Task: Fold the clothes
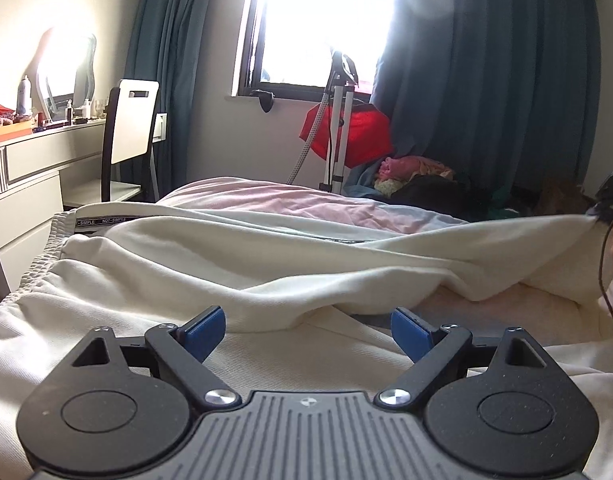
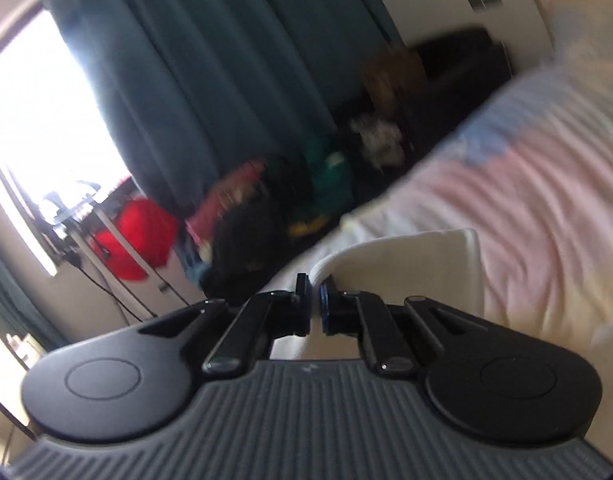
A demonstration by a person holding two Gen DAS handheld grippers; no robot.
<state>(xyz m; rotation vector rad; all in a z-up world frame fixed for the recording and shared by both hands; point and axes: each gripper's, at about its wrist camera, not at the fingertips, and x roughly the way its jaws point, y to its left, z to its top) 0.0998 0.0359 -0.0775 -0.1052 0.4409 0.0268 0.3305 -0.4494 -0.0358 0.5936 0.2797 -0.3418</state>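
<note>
Right hand-held gripper (image 2: 315, 300) pinching trousers (image 1: 266, 264) hem; left hand-held gripper (image 1: 308, 330) hovering spread. Risk: thin pinch slipping, fold collapsing on bed (image 1: 306, 204).

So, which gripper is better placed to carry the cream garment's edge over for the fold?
The right gripper: its jaws are already shut on the cream cotton garment. The left gripper is open, holding nothing.

Home bedroom: bed (image 1: 290, 204), dressing table (image 1: 34, 152) with mirror (image 1: 66, 68), teal curtains (image 1: 486, 80), window (image 1: 318, 20).
</note>
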